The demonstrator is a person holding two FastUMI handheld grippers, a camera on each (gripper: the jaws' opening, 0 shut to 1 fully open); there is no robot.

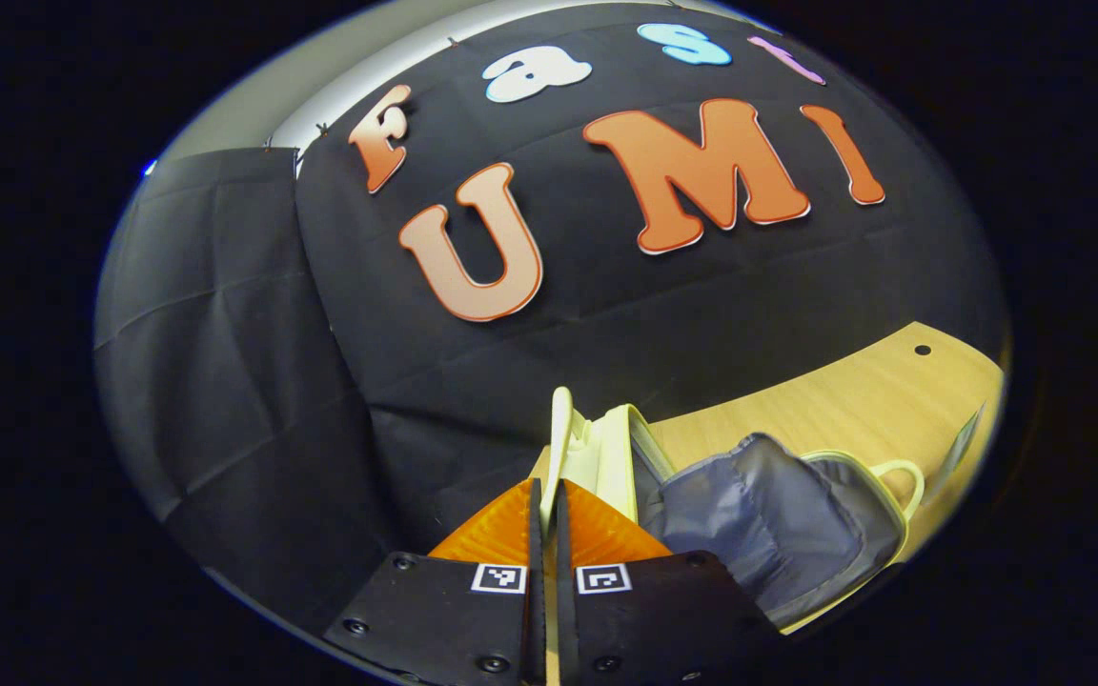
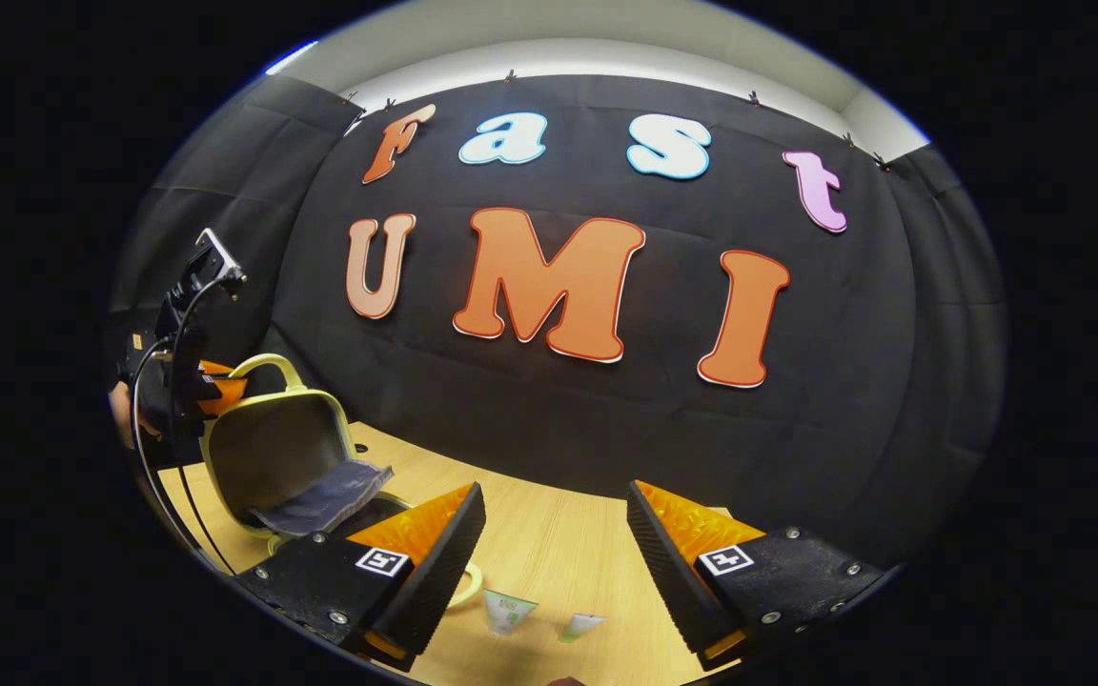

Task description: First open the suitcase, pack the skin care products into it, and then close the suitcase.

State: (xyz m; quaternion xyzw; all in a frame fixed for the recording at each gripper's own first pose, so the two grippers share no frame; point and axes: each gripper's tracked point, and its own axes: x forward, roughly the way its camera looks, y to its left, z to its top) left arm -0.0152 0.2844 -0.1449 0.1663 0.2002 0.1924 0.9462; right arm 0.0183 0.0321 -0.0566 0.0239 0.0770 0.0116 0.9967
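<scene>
A small pale yellow-green suitcase (image 2: 273, 448) stands open on the wooden table, its lid raised upright with a grey lining flap (image 2: 330, 500) hanging from it. My left gripper (image 1: 546, 486) is shut on the lid's rim (image 1: 560, 419); the right gripper view shows it at the lid's top left corner (image 2: 211, 389), beside the carry handle (image 2: 268, 365). The grey lining (image 1: 768, 519) and handle (image 1: 902, 474) lie to its right. My right gripper (image 2: 554, 495) hovers open over the table. Two small skin care tubes (image 2: 509, 610) (image 2: 582, 624) lie below it, between the fingers.
The light wooden table (image 2: 559, 543) runs back to the black cloth wall. A cable (image 2: 153, 457) hangs from the left gripper, with a hand (image 2: 120, 410) behind it. The table's right part (image 1: 844, 400) has a small dark hole (image 1: 922, 350).
</scene>
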